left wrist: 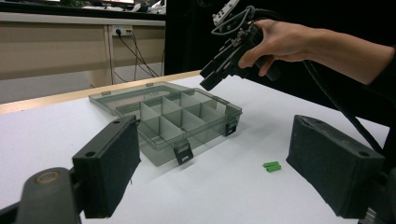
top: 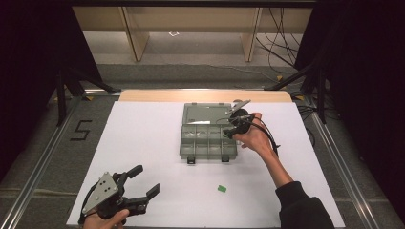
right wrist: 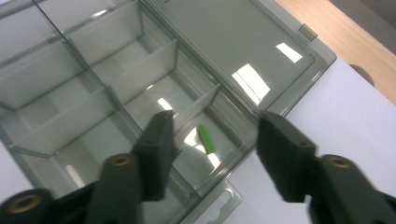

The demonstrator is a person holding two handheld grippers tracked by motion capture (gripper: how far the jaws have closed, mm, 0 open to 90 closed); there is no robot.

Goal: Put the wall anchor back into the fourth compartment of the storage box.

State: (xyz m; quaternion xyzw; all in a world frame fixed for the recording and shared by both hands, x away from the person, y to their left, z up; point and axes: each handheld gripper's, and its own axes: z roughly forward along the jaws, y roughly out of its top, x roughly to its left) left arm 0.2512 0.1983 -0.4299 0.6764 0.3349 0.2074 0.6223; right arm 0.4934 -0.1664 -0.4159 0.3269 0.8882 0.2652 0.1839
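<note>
**Green pieces into the compartment box**

White table (top: 157, 143), wooden edge beyond, dark curtains either side. High view: right claw (top: 232, 128) poised over the box (top: 208, 138), at its near-right corner; left claw (top: 138, 183) resting low, jaws apart, empty. Left gripper view: spare green piece (left wrist: 272, 166) on the table between the jaws, just ahead, likely next. Right gripper view: jaws apart, dropped piece (right wrist: 207, 139) lying loose in the compartment directly beneath, lid (right wrist: 243, 51) flat beyond.
</note>
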